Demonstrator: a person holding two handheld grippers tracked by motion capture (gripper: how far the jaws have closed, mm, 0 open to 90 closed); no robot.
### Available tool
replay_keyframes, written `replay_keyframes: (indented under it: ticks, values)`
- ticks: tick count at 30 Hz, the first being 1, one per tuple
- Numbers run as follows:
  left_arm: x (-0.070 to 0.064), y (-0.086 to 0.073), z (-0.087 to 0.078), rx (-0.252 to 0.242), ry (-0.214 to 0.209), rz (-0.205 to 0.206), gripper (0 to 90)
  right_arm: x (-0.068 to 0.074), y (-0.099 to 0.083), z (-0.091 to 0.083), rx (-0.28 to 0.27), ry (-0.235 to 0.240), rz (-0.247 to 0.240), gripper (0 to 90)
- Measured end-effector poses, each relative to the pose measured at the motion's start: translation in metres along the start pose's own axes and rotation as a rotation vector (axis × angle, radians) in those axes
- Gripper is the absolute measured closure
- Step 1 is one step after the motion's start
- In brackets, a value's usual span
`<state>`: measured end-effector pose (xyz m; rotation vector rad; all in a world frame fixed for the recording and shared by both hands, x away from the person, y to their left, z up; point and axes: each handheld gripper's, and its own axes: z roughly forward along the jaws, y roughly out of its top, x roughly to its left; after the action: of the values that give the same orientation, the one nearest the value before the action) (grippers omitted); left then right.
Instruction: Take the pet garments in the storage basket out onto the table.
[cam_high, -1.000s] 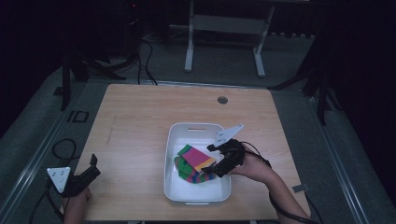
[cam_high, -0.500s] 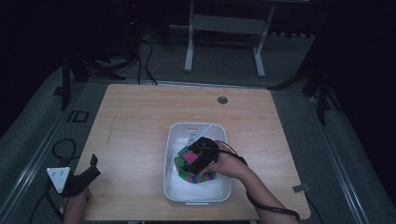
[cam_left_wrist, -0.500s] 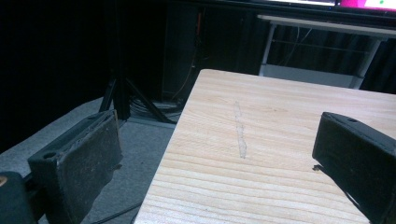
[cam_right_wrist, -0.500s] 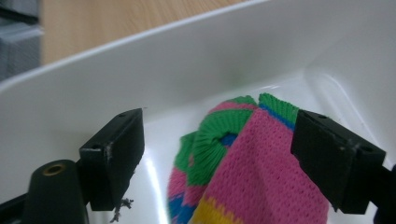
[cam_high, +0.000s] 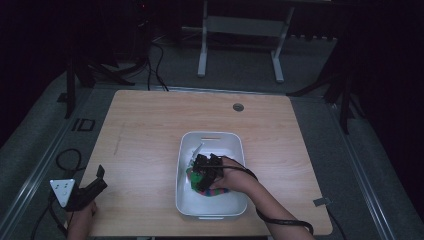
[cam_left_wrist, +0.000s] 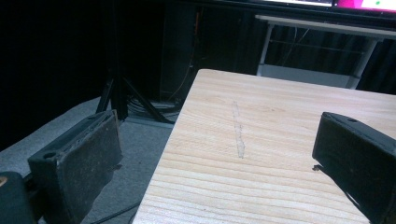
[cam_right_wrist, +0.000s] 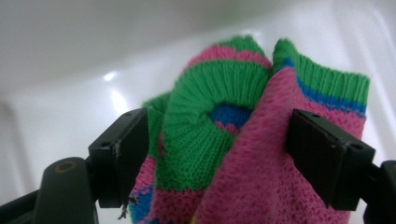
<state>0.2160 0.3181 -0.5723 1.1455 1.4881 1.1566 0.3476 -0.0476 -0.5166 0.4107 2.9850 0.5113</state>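
Observation:
A knitted piece (cam_right_wrist: 210, 121) in green, pink and blue stripes lies bunched in a white bin (cam_high: 210, 136). Its colours show in the high view under the hand, knit (cam_high: 216, 191). My right gripper (cam_high: 202, 171) is lowered into the bin, and in the right gripper view the right gripper (cam_right_wrist: 215, 151) stands open with the jaws on either side of the knit folds. My left gripper (cam_high: 101, 179) hangs off the table's front left corner; in the left gripper view the left gripper (cam_left_wrist: 215, 154) is open and holds nothing.
The wooden table (cam_high: 150, 130) has a small round grommet (cam_high: 238, 107) near its far edge. Cables (cam_high: 65, 160) lie on the grey floor to the left. A metal stand (cam_high: 240, 30) rises behind the table.
My right gripper has swung left and down into the bin, onto the knit. The left gripper has stayed put.

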Motion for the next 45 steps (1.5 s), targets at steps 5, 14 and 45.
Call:
replay_keyframes:
  ticks: [5,14,45]
  values:
    - [0.0,0.0,0.0,0.0,0.001,-0.001,1.8,0.003,0.0,0.008,0.074,-0.045,-0.022,28.8]
    - [0.0,0.0,0.0,0.001,0.003,-0.001,1.8,0.004,0.0,-0.001,0.058,-0.021,-0.031,66.7]
    - [0.0,0.0,0.0,0.002,0.007,-0.001,1.8,0.008,0.006,-0.142,-0.272,-0.138,-0.069,67.9]
